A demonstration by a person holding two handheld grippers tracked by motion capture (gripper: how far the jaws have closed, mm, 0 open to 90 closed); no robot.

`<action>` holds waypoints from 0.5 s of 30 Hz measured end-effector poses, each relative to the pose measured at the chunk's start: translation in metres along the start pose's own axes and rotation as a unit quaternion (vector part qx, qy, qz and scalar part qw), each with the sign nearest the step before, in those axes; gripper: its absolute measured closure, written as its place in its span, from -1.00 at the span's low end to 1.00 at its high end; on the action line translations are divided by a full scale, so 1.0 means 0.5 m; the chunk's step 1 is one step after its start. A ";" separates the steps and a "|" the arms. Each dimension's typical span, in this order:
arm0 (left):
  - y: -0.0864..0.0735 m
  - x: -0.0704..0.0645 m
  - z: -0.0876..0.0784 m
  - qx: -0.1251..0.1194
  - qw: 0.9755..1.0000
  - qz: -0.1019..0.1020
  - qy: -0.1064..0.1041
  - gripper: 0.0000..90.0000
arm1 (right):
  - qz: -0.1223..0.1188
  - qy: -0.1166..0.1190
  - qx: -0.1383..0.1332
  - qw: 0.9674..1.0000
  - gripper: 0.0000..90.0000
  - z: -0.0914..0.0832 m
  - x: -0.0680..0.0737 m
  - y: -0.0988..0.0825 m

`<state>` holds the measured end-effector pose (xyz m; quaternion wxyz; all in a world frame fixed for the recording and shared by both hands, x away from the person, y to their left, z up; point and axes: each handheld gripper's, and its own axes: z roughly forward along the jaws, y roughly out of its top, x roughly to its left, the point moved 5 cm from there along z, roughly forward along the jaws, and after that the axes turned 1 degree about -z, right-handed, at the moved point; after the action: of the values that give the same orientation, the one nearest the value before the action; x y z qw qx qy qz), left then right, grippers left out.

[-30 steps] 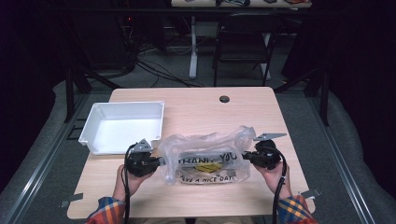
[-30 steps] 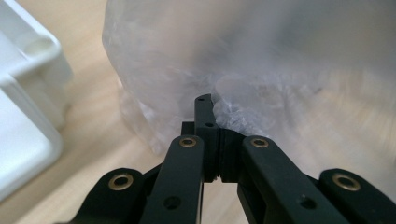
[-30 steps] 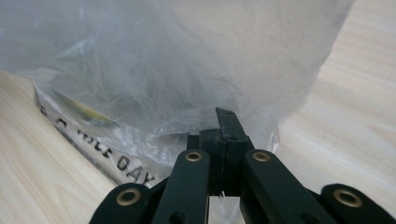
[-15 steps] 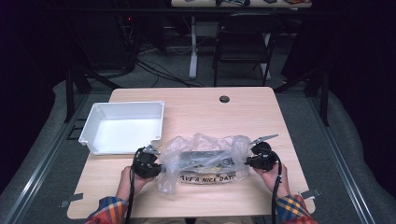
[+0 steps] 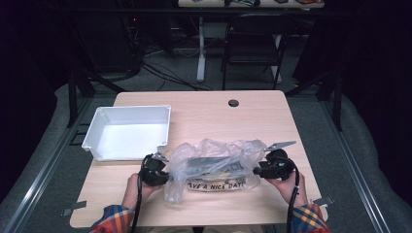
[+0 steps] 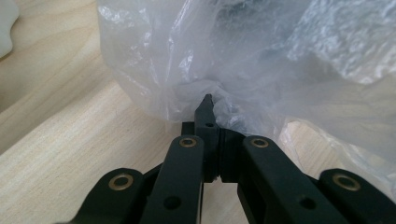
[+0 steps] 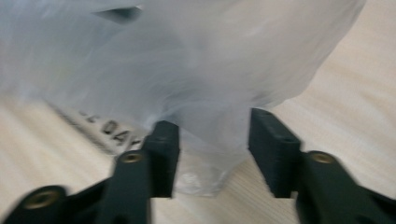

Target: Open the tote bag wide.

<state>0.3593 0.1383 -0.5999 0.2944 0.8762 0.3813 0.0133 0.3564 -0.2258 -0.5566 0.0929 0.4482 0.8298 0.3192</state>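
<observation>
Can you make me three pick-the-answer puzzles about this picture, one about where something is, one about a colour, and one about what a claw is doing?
1. Where is the white tray?
A. On the table's far left part, beyond the left claw
B. On the floor
C. On top of the bag

2. What colour are the person's sleeves?
A. Plain white
B. Plaid of red, yellow and blue
C. All green

3. What is the left claw doing?
A. Standing wide open over the tray
B. Pinched shut on the plastic bag
C. Holding a cup

Answers:
1 A: the high view shows the tray on the wooden table, left of the bag.
2 B: checked cuffs show at the bottom of the high view.
3 B: the left gripper view shows its tips together with bag film bunched between them.
</observation>
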 end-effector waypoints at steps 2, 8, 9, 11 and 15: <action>0.001 -0.002 0.000 -0.001 1.000 -0.001 -0.001 0.98 | -0.012 0.000 -0.016 1.000 -0.07 -0.019 0.015 0.006; 0.004 -0.002 -0.002 -0.007 1.000 -0.007 -0.005 0.98 | -0.057 -0.001 -0.052 0.997 -0.27 -0.032 0.066 0.033; 0.004 -0.001 -0.002 -0.005 1.000 -0.005 -0.006 0.98 | -0.067 -0.003 -0.055 0.996 0.08 -0.024 0.071 0.041; 0.005 -0.001 -0.002 -0.006 1.000 -0.006 -0.007 0.98 | -0.068 -0.004 -0.061 0.996 0.34 -0.019 0.071 0.045; 0.004 -0.002 -0.002 -0.008 1.000 -0.014 -0.014 0.98 | -0.039 0.010 -0.043 0.998 1.00 0.012 0.050 0.037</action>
<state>0.3597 0.1372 -0.5979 0.3070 0.8685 0.3891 0.0002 0.3571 -0.1958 -0.5464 0.1160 0.4080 0.8332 0.3549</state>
